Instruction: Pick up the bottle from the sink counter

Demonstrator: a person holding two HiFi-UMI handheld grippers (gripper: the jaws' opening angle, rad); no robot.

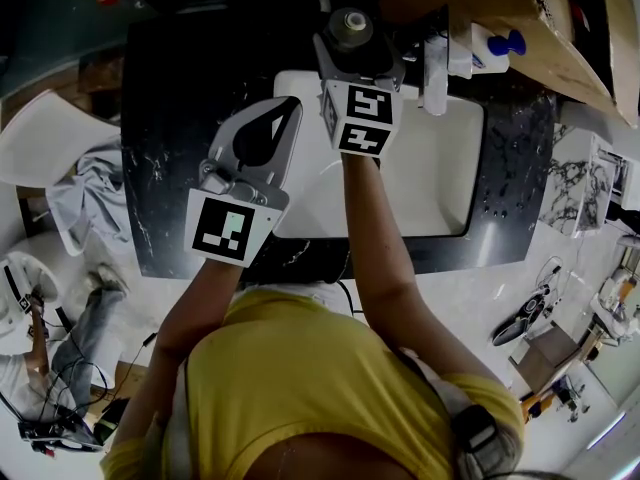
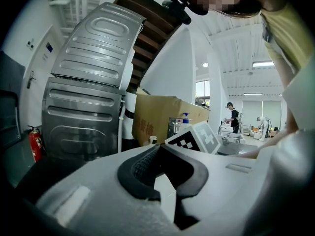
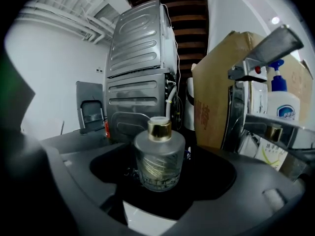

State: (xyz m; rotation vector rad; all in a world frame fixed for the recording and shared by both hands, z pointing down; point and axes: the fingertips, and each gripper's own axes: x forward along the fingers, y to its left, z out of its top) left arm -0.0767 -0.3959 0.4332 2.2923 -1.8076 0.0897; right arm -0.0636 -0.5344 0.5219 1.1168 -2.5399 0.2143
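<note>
- Gripping is the step in hand: the squat frosted-glass bottle with a gold collar (image 3: 159,156) stands upright on the black marbled sink counter (image 1: 170,118), behind the white basin (image 1: 430,168).
- The right gripper (image 3: 162,170) is spread wide, with the bottle between its jaws but clear of both pads, so nothing is grasped yet.
- I would keep the round body centred and the jaws level and low on the glass, then squeeze gently. Frosted glass could slip, or tip if one pad arrives first.
- Lift straight up, minding the chrome tap (image 3: 266,48) near on the right.
- The left gripper (image 2: 158,149) hangs over the basin, its tips together on nothing.
</note>
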